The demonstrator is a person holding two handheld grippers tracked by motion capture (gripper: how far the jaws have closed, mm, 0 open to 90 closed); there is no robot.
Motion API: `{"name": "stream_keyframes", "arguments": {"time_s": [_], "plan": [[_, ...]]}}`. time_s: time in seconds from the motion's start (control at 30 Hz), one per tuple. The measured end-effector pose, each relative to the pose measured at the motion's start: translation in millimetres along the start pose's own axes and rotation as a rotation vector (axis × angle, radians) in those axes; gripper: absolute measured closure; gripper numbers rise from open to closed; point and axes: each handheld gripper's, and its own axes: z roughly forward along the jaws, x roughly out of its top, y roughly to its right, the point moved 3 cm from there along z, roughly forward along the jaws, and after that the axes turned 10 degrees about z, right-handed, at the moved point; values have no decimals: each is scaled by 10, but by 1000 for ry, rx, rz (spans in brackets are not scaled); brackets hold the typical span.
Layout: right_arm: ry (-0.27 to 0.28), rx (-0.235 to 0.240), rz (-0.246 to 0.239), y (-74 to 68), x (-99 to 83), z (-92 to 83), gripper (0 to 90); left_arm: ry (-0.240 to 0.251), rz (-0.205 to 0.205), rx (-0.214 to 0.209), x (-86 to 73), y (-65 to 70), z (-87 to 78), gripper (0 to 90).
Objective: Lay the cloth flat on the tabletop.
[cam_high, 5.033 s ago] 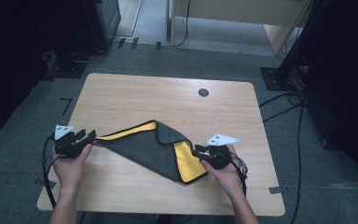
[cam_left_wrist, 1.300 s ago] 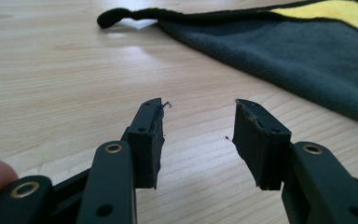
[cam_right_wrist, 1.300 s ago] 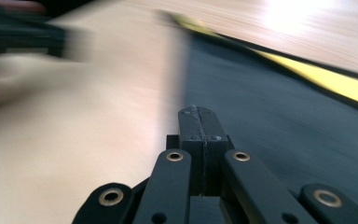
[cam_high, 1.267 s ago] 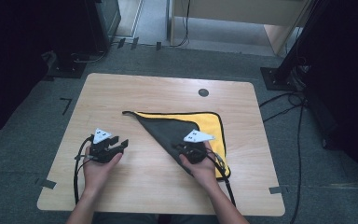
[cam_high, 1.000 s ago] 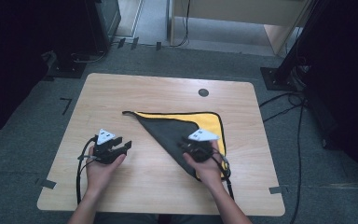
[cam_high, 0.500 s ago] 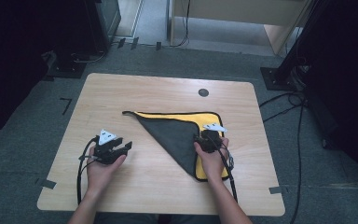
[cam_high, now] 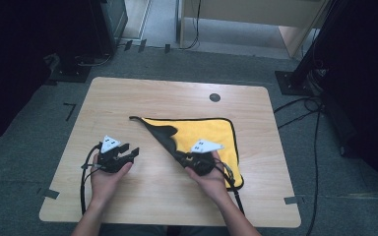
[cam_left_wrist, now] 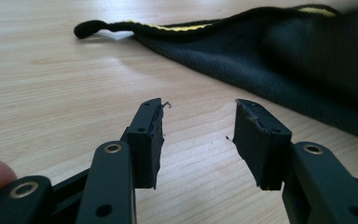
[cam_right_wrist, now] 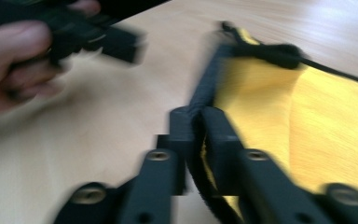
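My left gripper [cam_high: 134,152] sat released on bare wood at the near left of the table [cam_high: 142,96], just short of the cloth. My right gripper [cam_high: 183,158], jaws just closing, clenched the folded dark edge of the yellow-and-black microfibre cloth [cam_high: 211,130], which lay right of centre and stretched toward the far side.

Left gripper [cam_high: 128,153] agape, right gripper [cam_high: 187,158] clamped.

Each hand carries a black tool. The left tool [cam_high: 128,153] bears a pale grey 3-cornered plate with small dark marks on top, as does the right tool [cam_high: 186,161]. Black cables trail back from both along bare forearms; no sleeves show. In the left gripper view, 2 flat black arms with brass-coloured rivets end in blocky, worn pads. The right tool's rivets look alike, though blurred.
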Motion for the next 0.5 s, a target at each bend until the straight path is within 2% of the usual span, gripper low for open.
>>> {"name": "stream_keyframes", "arguments": {"time_s": [0.03,0.07,0.1,0.13,0.17,0.27,0.3,0.33,0.37,0.5], "plan": [[-11,-17,-27,-92,-12,-22,651,6,-2,1,4,-5,-9,521],[-13,-23,-11,-103,-11,-51,622,8,-4,2,6,-8,-21,522],[8,-18,26,-75,-2,-99,620,11,-6,0,9,-5,-27,522],[27,-40,52,-24,6,-159,621,11,-5,-1,10,3,-27,521],[41,-85,55,42,12,-222,621,10,-5,-1,9,12,-25,522],[62,-147,114,241,0,-430,598,-4,6,-19,1,74,10,521],[59,-182,114,286,-15,-483,591,-12,10,-33,-6,113,32,520],[52,-237,114,348,-44,-557,589,-25,24,-51,-18,176,72,518],[45,-284,131,424,-90,-651,583,-35,35,-60,-27,221,100,515],[45,-385,191,640,-272,-955,582,-83,77,-96,-64,435,263,514]]}}
